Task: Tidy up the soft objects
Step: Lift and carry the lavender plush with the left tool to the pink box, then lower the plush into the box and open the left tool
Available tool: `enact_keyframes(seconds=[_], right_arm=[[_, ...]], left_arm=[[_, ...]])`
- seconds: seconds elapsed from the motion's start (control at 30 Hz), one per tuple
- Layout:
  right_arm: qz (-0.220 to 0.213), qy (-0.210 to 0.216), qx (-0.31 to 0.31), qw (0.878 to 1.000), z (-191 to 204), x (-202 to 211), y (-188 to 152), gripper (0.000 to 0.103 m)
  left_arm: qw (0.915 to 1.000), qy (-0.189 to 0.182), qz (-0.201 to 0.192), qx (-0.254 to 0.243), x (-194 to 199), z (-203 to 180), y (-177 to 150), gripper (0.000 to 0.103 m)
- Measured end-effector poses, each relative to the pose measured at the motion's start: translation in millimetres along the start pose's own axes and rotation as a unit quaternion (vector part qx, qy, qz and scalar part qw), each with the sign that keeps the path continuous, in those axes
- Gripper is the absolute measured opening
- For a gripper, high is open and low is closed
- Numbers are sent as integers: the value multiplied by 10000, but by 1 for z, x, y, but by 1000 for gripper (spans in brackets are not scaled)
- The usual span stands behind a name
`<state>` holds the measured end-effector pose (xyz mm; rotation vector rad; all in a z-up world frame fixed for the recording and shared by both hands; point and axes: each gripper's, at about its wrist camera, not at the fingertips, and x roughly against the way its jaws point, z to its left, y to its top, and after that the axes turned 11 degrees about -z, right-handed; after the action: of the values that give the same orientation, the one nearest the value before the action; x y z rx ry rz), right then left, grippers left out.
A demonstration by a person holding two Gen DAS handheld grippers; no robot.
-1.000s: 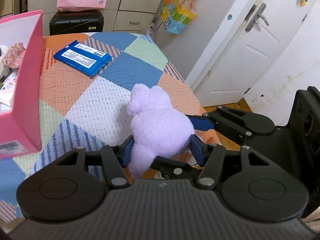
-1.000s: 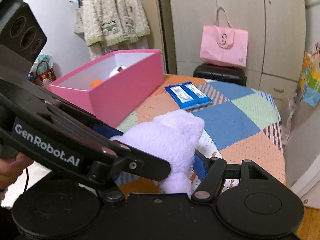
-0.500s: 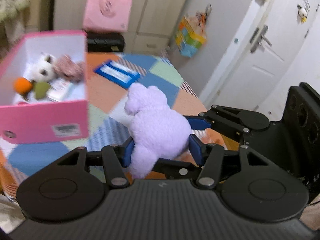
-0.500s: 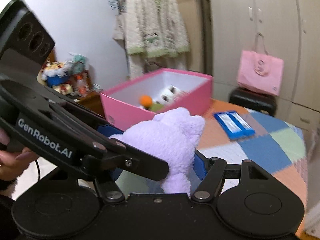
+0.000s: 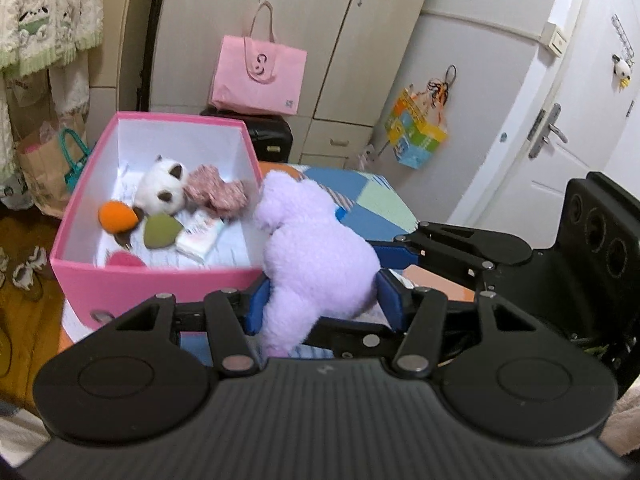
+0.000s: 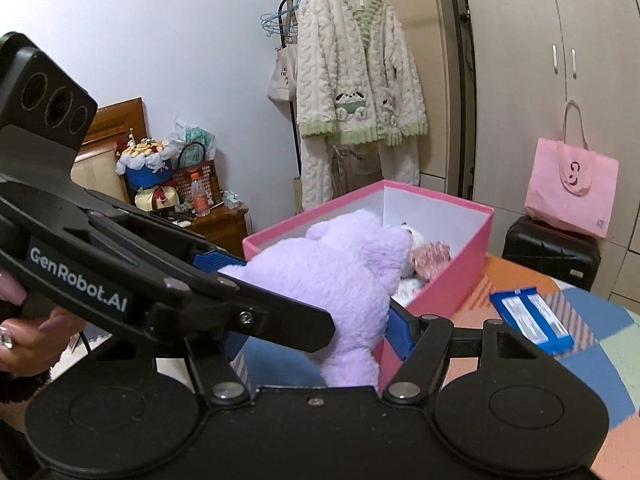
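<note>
Purple plush toy (image 5: 316,256) sits pinched between both tools at once: the left gripper (image 5: 320,300) presses its blue pads into the toy's lower body, and the right gripper (image 6: 316,320) clamps it too, jaws set wider. The toy hangs just beside the one pink box (image 5: 156,280), its head near the box's right wall. Its underside is hidden behind the gripper bodies, and its face is turned away. In the box lie four soft things that can be told apart: a white plush with brown ears (image 5: 162,188), an orange ball (image 5: 118,216), an olive pad (image 5: 160,232) and a pink knit piece (image 5: 216,192); a fifth pink shape at the near wall is blurred. One blue packet (image 6: 532,320) lies on the patchwork cover (image 6: 600,360).
</note>
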<state>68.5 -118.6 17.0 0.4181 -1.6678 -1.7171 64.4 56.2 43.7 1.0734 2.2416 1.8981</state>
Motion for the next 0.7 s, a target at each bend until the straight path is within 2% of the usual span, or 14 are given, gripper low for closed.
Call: enact_keyframes(seconds=[0.23,0.47,0.6,0.7], right_arm=[[68,18,-27,10000,-13,-40,16,73],[281,-145,-81,9995,-30,-88,19,73],[562,-370,106,9977,-36,-119,15,72],[743,-417,161,9962,-41,-137,13,72]], left_arm=[[9999,59,-137,-24,-19,33,20,54],[9998,182,-50,58,-56,68,30,54],[9987,134,231,436,-84,93,31,54],[9975,208,288,603,-96,108,30,54]])
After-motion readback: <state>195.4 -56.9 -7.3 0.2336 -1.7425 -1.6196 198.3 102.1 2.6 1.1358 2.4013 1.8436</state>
